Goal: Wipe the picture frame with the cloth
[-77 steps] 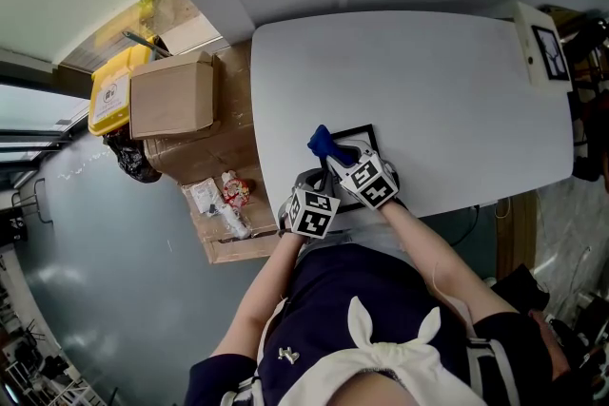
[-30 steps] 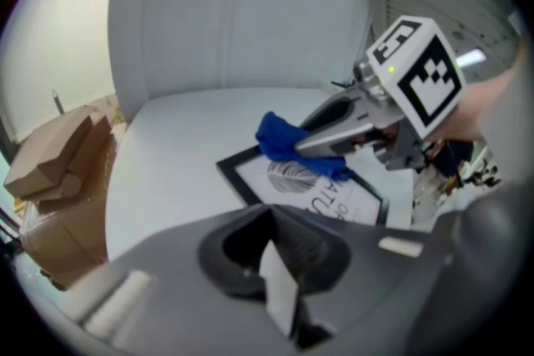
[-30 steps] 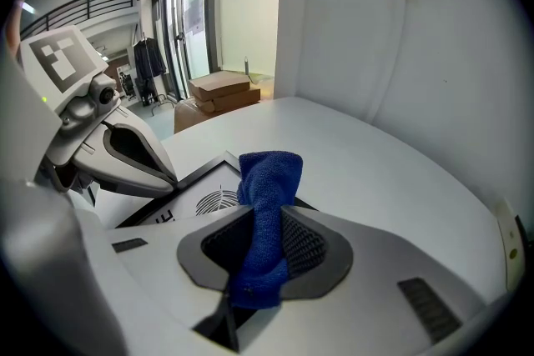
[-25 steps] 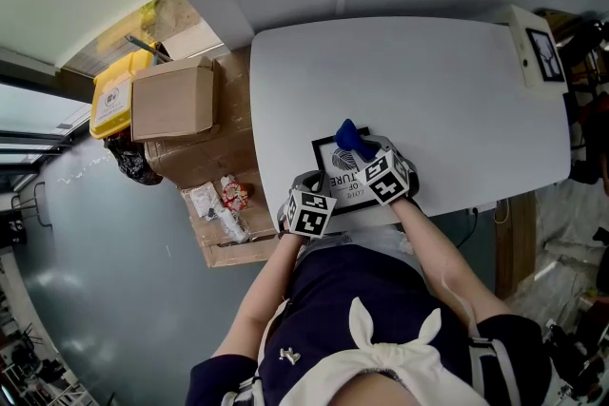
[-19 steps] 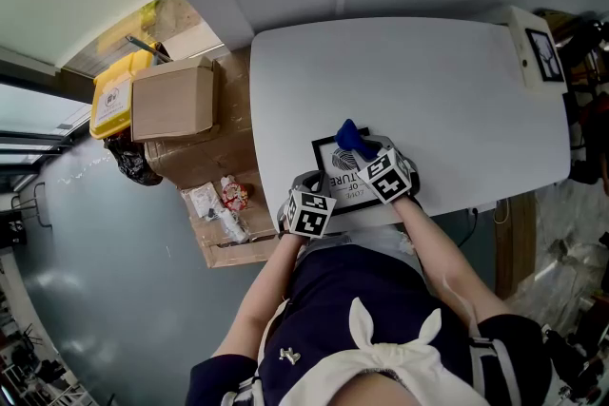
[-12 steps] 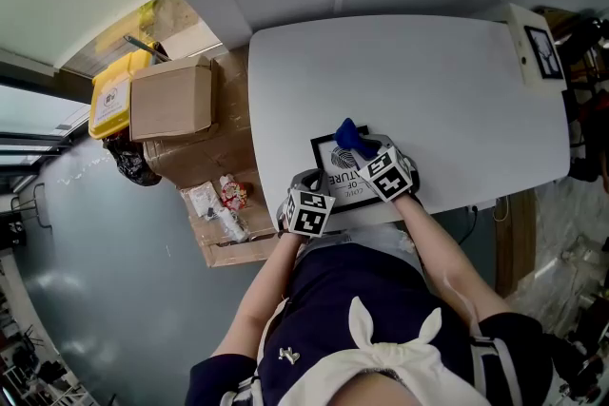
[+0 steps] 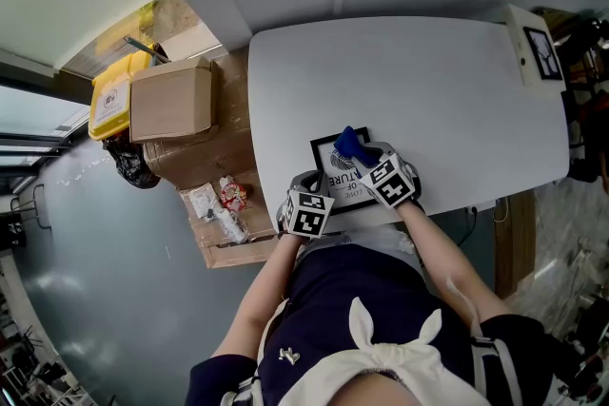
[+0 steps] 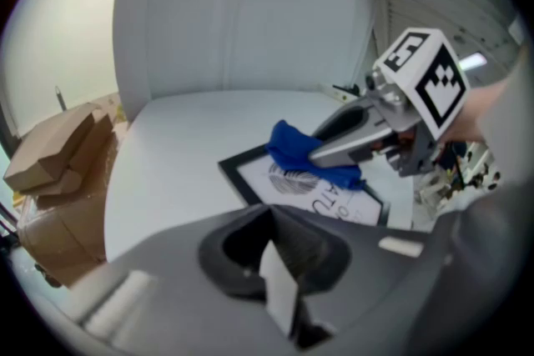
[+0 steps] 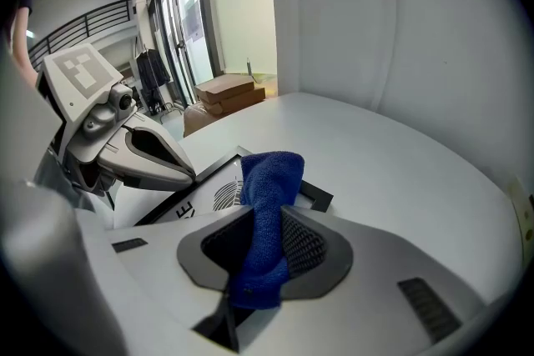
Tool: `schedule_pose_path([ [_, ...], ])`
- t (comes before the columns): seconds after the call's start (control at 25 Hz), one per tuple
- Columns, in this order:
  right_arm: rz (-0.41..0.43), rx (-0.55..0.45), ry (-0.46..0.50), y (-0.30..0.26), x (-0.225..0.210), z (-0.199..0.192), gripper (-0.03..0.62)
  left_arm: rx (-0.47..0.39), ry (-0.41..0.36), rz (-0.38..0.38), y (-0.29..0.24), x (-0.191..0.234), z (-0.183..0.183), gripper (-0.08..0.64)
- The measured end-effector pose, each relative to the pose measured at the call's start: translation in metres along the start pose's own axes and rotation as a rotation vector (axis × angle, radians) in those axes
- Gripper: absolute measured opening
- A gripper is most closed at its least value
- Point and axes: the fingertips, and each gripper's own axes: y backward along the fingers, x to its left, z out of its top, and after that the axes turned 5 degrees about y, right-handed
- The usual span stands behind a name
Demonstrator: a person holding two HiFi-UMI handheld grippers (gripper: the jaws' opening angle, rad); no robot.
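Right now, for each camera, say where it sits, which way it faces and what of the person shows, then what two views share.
Head view: on the person's head, facing down at the table; arms, torso, left gripper, right gripper show.
Left gripper view: rides that gripper, facing along its shut jaws to the picture frame; the right gripper shows.
Right gripper view: rides that gripper, facing along jaws shut on the cloth; the left gripper shows.
Shared: both gripper views show picture frame and cloth.

Bare workspace: white table [image 7: 428, 81], cardboard box [image 7: 171, 98] beside
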Motion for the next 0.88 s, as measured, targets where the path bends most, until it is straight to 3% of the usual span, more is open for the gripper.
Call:
schedule_pose_path([
  [0.88, 0.008, -0.022, -0.055, -0.008, 0.007, 0.006, 0.094, -0.004, 0.013, -0.010, 0.000, 0.001, 0.000, 0.003],
])
